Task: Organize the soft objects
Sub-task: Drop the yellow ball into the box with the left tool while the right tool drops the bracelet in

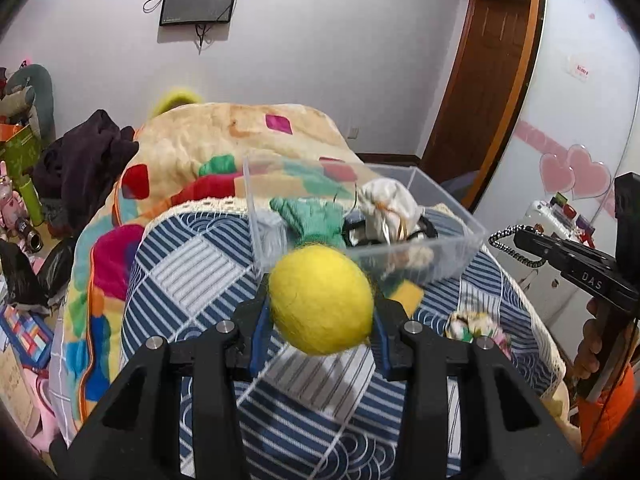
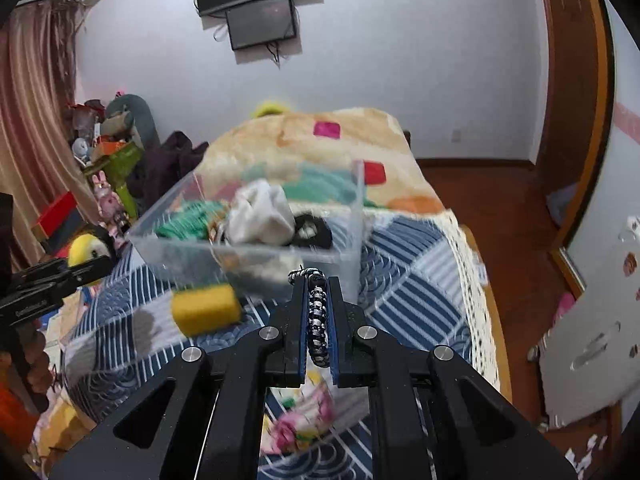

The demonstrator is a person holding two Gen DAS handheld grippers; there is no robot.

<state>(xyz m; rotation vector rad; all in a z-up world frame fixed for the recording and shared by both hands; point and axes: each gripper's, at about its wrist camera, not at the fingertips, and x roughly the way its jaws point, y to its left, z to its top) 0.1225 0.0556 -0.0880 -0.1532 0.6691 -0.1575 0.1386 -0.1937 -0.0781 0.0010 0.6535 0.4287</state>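
Observation:
My left gripper (image 1: 320, 312) is shut on a yellow felt ball (image 1: 320, 300) and holds it above the blue striped bed cover, just short of a clear plastic box (image 1: 440, 264). The box holds a green knit glove (image 1: 316, 216), a white cloth pouch (image 1: 388, 200) and a black item. My right gripper (image 2: 318, 304) is shut on a black-and-white braided cord (image 2: 317, 320), near the box's front wall (image 2: 256, 260). A yellow sponge block (image 2: 206, 309) and a floral scrunchie (image 2: 304, 424) lie on the cover outside the box. The left gripper with the ball also shows in the right wrist view (image 2: 86, 254).
A colourful patchwork blanket (image 1: 224, 136) is heaped behind the box. Dark clothes (image 1: 84, 152) and toys clutter the left side. A wooden door (image 1: 488, 64) and a white wardrobe (image 1: 580, 120) stand at the right. The bed edge (image 2: 476, 280) drops to a wooden floor.

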